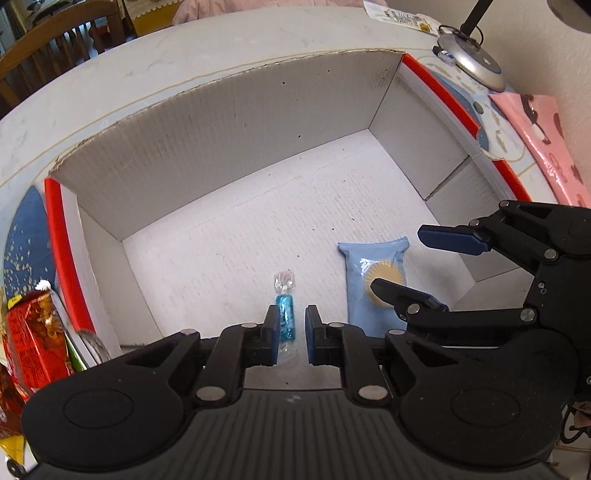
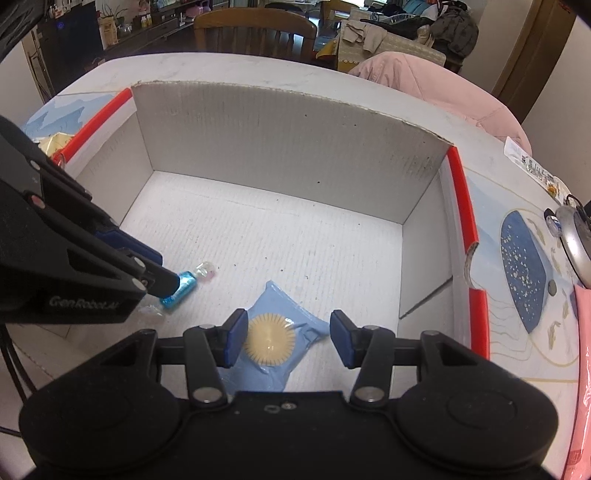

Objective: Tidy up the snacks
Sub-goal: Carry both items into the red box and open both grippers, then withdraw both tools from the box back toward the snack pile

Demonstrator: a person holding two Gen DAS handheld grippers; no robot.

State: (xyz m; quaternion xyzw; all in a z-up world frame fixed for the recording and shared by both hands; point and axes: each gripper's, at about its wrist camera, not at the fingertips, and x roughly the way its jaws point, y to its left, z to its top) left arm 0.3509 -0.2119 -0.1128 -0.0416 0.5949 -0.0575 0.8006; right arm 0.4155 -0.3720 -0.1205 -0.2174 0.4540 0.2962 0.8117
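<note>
Down inside the open cardboard box (image 1: 229,122), both grippers are hanging over its white corrugated floor. The left gripper (image 1: 291,334) is pointing steeply downward with its blue pads standing slightly apart, a narrow gap showing between them. A small candy in shiny blue wrapper (image 1: 286,319) is lying on the box floor, its clear twisted end pointing away from the camera; in the left wrist view it is sitting just beside the left pad, not squeezed between the two. In the right wrist view the same gripper's fingertip is touching or covering one end of that candy (image 2: 181,290), and I cannot tell whether it is pressing on it.

The right gripper (image 2: 286,339) is holding its jaws open wider, straddling a pale blue snack packet (image 2: 277,325) printed with a round yellow biscuit. The packet is lying flat on the box floor near the front wall, just to the right of the candy, and neither pad is visibly touching it.

Outside the box, a red snack bag (image 1: 31,332) is lying beyond the left wall on the grey table (image 1: 147,55), a pink sheet (image 1: 546,133) is sitting past the right wall, and a wooden chair (image 2: 255,31) is standing behind the table.
</note>
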